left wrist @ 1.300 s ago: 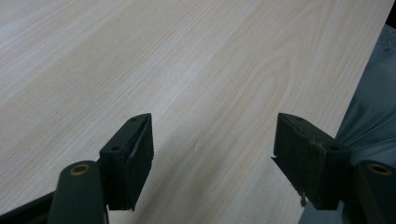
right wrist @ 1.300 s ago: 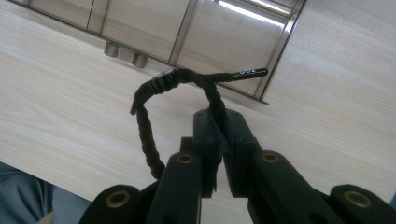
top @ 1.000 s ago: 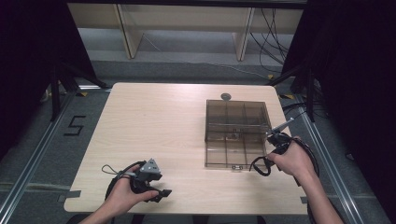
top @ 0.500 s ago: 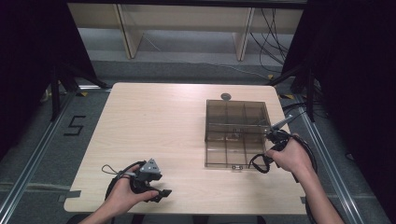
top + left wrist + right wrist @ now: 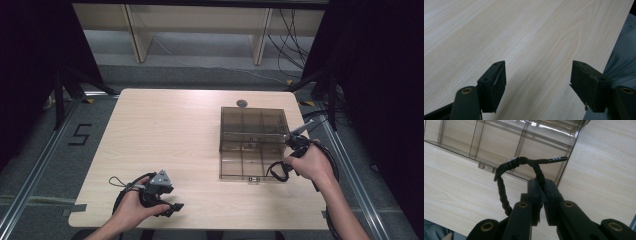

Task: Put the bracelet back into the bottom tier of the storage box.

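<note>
Right of centre in the high view, the clear smoky-brown plastic compartment box (image 5: 253,142) lies on the pale wooden table (image 5: 165,130); the right gripper (image 5: 292,142) sits at the box's right edge, with a black braided cord (image 5: 276,171) looping below it near the front right corner. Lower left, the left gripper (image 5: 167,202) rests near the table's front edge, well apart from the box

Left gripper view: jaws spread wide over bare wood, nothing between them

Right gripper view: jaws clamped on the cord (image 5: 503,187), whose loop and bound tip hang in mid-frame before the box wall (image 5: 499,147). Judged progress: cord grasped and brought to the box; placing it in a compartment remains, as does release
</note>
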Tool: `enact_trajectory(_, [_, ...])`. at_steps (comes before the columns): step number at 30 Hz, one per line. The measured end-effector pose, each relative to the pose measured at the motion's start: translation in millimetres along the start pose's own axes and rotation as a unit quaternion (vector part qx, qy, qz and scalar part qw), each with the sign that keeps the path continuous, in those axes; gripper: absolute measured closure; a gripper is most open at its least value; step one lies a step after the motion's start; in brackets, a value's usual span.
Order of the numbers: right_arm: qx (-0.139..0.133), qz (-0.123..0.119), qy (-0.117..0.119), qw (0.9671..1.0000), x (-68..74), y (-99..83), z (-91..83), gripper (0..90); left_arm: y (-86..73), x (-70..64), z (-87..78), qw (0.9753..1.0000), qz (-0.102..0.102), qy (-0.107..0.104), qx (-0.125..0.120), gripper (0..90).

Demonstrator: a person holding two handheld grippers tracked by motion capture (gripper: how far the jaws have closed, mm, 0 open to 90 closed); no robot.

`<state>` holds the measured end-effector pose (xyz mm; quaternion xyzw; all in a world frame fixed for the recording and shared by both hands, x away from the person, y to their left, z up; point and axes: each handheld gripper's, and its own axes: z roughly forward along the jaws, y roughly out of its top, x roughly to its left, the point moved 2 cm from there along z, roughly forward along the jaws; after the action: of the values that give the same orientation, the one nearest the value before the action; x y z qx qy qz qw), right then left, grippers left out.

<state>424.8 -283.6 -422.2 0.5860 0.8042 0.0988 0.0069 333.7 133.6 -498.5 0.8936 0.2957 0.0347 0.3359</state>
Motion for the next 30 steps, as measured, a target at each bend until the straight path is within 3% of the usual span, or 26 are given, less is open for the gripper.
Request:
enact_trajectory(1, [0.000,0.000,0.000,1.0000,0.0,0.0,0.0,85.0,0.0,0.0,0.0,1.0000,0.000,0.000,0.000,28.8])
enact_trajectory(2, [0.000,0.027,0.001,0.9996,2.9,0.0,0.0,85.0,-0.1,0.0,-1.0,1.0000,0.004,-0.004,0.006,28.8])
enact_trajectory(3, [0.012,0.032,0.007,0.9994,3.8,0.2,-1.6,85.0,0.0,-1.1,0.1,1.0000,-0.004,-0.003,-0.001,28.7])
enact_trajectory(5, [-0.008,0.013,-0.001,0.9999,-0.5,1.4,1.7,85.0,-0.4,-1.4,0.8,0.9999,-0.011,-0.002,-0.002,28.8])
enact_trajectory(6, [-0.006,0.030,-0.002,0.9995,1.5,1.4,2.2,85.0,-0.5,-1.2,0.7,1.0000,-0.010,0.000,-0.001,28.7])
enact_trajectory(7, [-0.003,0.022,-0.001,0.9998,0.6,2.0,1.8,85.0,-0.1,-0.5,0.3,1.0000,-0.002,0.000,0.000,28.7])
enact_trajectory(8, [-0.002,0.024,0.000,0.9997,0.8,2.3,1.8,85.0,-0.4,-1.7,0.9,0.9999,-0.012,-0.004,-0.003,28.7])
enact_trajectory(9, [0.011,0.022,0.002,0.9997,0.3,2.9,0.6,85.0,-0.4,-1.3,0.4,1.0000,-0.008,-0.004,0.000,28.8])
enact_trajectory(12, [0.010,0.020,0.001,0.9997,-0.4,4.2,2.6,85.0,-0.3,-0.7,0.2,1.0000,-0.005,0.000,0.000,28.8])
enact_trajectory(14, [0.015,0.037,0.004,0.9992,1.3,5.1,3.5,85.0,-0.1,-0.8,-0.2,1.0000,-0.002,-0.003,0.000,28.8])
enact_trajectory(15, [-0.002,0.002,-0.001,1.0000,-4.2,6.3,5.8,85.0,-0.1,-1.1,-0.1,1.0000,-0.004,-0.003,-0.001,28.8])
enact_trajectory(17, [0.014,0.013,-0.006,0.9998,-4.3,6.6,5.9,85.0,-0.2,-0.5,-0.2,1.0000,0.000,-0.004,0.001,28.7])
enact_trajectory(21, [0.018,0.030,0.001,0.9994,-3.2,8.7,7.4,85.0,0.0,-1.2,-0.2,1.0000,-0.004,-0.004,-0.001,28.8])
enact_trajectory(24, [0.020,0.023,0.001,0.9995,-5.5,10.2,10.4,85.0,-0.3,-1.6,0.1,1.0000,-0.008,-0.003,-0.002,28.8])
enact_trajectory(28, [0.029,0.049,0.006,0.9984,-3.4,12.0,12.8,85.0,-0.2,-2.1,0.3,0.9999,-0.011,-0.005,-0.004,28.8])
enact_trajectory(30, [0.022,0.025,0.001,0.9994,-9.0,13.2,15.4,85.0,-0.3,-2.4,0.5,0.9999,-0.013,-0.004,-0.005,28.8])
